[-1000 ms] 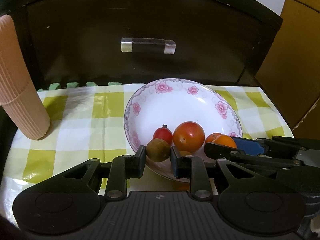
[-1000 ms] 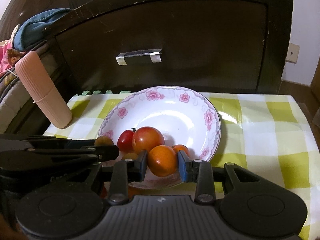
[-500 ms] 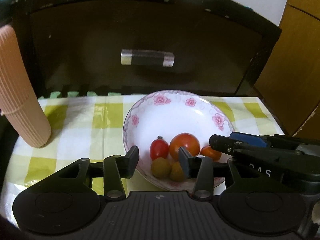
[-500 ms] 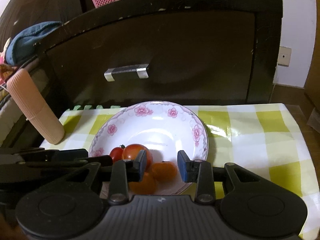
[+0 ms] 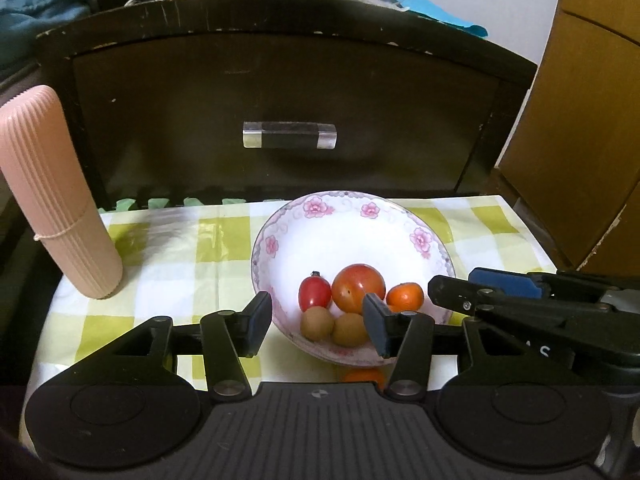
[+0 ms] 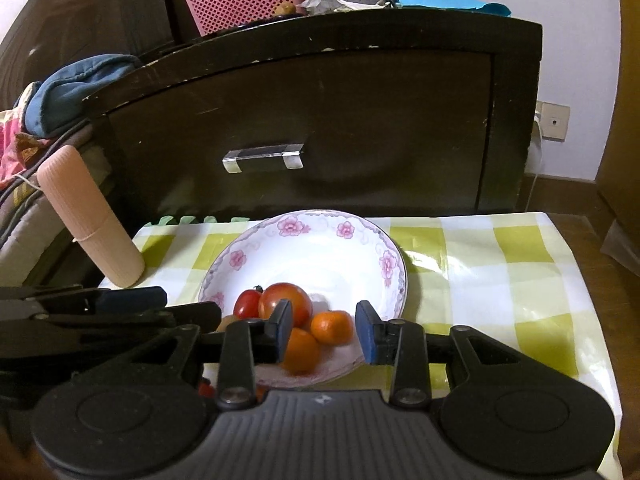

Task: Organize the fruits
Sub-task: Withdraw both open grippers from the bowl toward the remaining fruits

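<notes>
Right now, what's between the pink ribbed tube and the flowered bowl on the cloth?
Nothing but bare checked tablecloth lies between the pink ribbed tube and the flowered bowl. Both wrist views show that stretch.

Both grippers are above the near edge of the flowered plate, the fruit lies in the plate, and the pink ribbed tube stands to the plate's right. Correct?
Not quite. The pink ribbed tube stands to the left of the flowered plate, as both wrist views show. The rest holds.

The tabletop (image 6: 500, 280) lies bare right of the plate (image 6: 384, 240). A pink ribbed case (image 5: 60, 200) stands far left; the dark drawer front (image 5: 280, 100) blocks the far side.
</notes>
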The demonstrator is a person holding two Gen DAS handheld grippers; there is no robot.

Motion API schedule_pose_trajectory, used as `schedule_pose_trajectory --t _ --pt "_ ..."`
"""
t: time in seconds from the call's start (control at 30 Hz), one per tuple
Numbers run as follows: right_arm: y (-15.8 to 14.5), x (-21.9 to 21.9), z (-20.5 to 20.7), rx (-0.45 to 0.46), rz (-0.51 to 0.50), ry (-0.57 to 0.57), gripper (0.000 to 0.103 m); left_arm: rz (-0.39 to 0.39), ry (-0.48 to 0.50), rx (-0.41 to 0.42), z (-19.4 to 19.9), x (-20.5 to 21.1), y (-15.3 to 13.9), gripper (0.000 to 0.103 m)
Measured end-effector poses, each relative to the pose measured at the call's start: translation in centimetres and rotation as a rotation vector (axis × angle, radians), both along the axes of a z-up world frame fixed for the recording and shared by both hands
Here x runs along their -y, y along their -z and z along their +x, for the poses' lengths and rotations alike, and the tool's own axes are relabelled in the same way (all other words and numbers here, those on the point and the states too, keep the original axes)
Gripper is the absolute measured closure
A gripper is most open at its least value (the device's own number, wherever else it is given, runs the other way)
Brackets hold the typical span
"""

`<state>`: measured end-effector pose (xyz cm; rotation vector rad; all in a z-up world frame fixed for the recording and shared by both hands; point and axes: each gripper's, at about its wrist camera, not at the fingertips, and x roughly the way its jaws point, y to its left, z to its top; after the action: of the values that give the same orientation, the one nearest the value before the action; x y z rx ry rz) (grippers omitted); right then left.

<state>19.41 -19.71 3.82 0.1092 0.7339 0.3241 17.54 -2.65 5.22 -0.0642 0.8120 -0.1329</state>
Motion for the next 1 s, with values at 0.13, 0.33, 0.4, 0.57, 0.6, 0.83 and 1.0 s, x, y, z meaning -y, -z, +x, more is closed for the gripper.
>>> schedule_pose_trajectory --t 0.13,0.33,0.4,0.57,0.6,0.83,1.0 --pt "-0.4 0.0 -0.8 0.003 0.000 0.002 0.069 0.002 0.002 0.003 -0.8 -0.1 -0.5 0.043" --pt "-0.8 -0.2 -2.4 -0.003 -0.009 -0.002 0.069 0.003 0.008 0.003 -1.8 -0.2 -0.8 0.043" --pt "-0.9 -0.2 -2.9 -0.009 -0.007 -0.005 0.069 0.002 0.009 0.002 -2.3 -0.3 -1.0 0.042" --pt "-1.1 -0.3 -3.9 -0.014 -0.007 -0.011 0.069 -0.004 0.011 0.001 -3.4 -0.6 -1.1 0.040" --pt "-1.1 -0.3 -4.1 -0.015 -0.005 -0.011 0.069 -0.005 0.011 -0.002 -3.7 -0.7 -1.1 0.040" --pt "-0.5 -0.6 -5.2 -0.045 -0.011 -0.014 0.069 0.017 0.022 -0.028 -4.6 -0.7 -0.5 0.040" --pt "0.2 -0.8 -5.6 -0.067 -0.018 -0.026 0.069 0.021 0.025 -0.051 -5.2 -0.9 0.0 0.040"
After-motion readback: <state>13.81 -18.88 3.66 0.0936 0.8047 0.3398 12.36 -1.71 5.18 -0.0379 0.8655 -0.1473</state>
